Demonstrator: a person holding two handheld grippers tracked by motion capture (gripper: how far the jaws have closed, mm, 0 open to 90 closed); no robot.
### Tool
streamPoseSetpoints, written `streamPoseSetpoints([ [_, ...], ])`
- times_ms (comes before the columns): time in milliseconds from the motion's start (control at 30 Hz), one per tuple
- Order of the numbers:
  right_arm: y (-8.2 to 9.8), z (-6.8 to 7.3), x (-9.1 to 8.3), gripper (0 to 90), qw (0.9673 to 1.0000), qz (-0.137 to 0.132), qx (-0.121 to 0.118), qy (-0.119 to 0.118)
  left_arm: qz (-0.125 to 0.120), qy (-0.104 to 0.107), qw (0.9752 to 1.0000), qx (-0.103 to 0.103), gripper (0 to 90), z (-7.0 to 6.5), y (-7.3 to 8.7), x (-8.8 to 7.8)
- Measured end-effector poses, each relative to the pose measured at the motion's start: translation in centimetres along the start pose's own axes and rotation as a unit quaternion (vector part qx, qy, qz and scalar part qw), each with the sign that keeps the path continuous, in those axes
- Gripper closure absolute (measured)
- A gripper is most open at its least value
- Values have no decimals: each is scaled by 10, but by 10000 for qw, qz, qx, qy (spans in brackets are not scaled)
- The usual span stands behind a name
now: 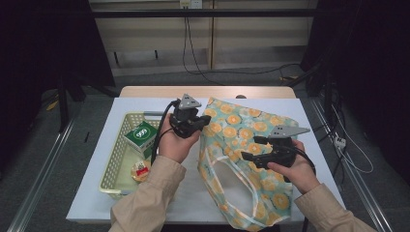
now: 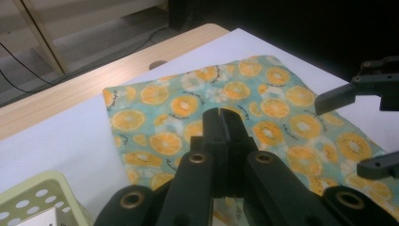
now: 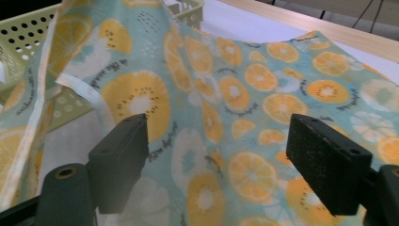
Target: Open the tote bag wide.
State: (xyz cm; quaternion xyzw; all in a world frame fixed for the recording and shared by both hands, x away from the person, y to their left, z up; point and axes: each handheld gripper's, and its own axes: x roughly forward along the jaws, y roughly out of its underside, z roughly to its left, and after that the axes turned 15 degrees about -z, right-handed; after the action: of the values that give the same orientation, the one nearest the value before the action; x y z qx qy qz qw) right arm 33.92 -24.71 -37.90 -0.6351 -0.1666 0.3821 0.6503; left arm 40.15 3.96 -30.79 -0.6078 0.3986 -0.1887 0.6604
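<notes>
High view | fruit-print cloth bag [image 1: 251,159] lies flat on white tabletop [image 1: 96,193], right of green basket [image 1: 116,164] | left claw [image 1: 199,123] pinched shut at bag's edge | right claw [image 1: 251,148] wide apart above bag, holding nothing

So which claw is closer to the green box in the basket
Left. The left claw is up beside the basket's far right corner, just right of the green box. The right claw is farther right, over the fruit-print bag.
</notes>
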Motion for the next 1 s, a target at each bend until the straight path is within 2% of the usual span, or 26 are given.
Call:
streamPoseSetpoints([
  [133, 4, 6, 11, 193, 9999, -14, 96, -103, 26, -41, 10000, 36, 900, 4, 1, 3],
  [167, 5, 8, 14, 195, 9999, 4, 106, -122, -23, -36, 10000, -35, 900, 5, 2, 4],
  [300, 15, 18, 30, 258, 9994, 209, 126, -247, -20, -4, 10000, -51, 900, 9, 3, 4],
  [333, 17, 20, 34, 299, 9992, 278, 98, -252, 1, 22, 10000, -69, 900, 9, 3, 4],
  [400, 22, 21, 40, 503, 9990, 386, 8, -235, -16, 57, 9999, -97, 900, 12, 3, 2],
  [500, 26, 19, 47, 833, 9972, 550, -36, -508, -54, 36, 9999, -141, 900, 19, 3, 1],
  [533, 26, 18, 48, 891, 9973, 514, -11, -524, -39, 34, 9999, -138, 900, 21, 3, 0],
  [633, 21, 8, 53, 900, 9983, 414, 89, -407, -93, -22, 9998, -166, 900, 28, 3, 1],
  [733, 13, -6, 61, 900, 9991, 345, 176, -185, -139, -84, 9998, -140, 900, 35, 2, 3],
  [833, 4, -20, 75, 900, 9991, 405, 106, 52, -180, -113, 9995, -248, 900, 43, 5, 5],
  [867, 1, -25, 81, 900, 9991, 407, 108, 107, -209, -179, 9992, -302, 858, 44, 5, 6],
  [967, -4, -38, 98, 900, 9985, 450, 156, 264, -132, -158, 9991, -358, 749, 47, 7, 4],
  [1000, -4, -42, 103, 900, 9980, 502, 140, 350, -129, -158, 9992, -355, 683, 47, 6, 3],
])
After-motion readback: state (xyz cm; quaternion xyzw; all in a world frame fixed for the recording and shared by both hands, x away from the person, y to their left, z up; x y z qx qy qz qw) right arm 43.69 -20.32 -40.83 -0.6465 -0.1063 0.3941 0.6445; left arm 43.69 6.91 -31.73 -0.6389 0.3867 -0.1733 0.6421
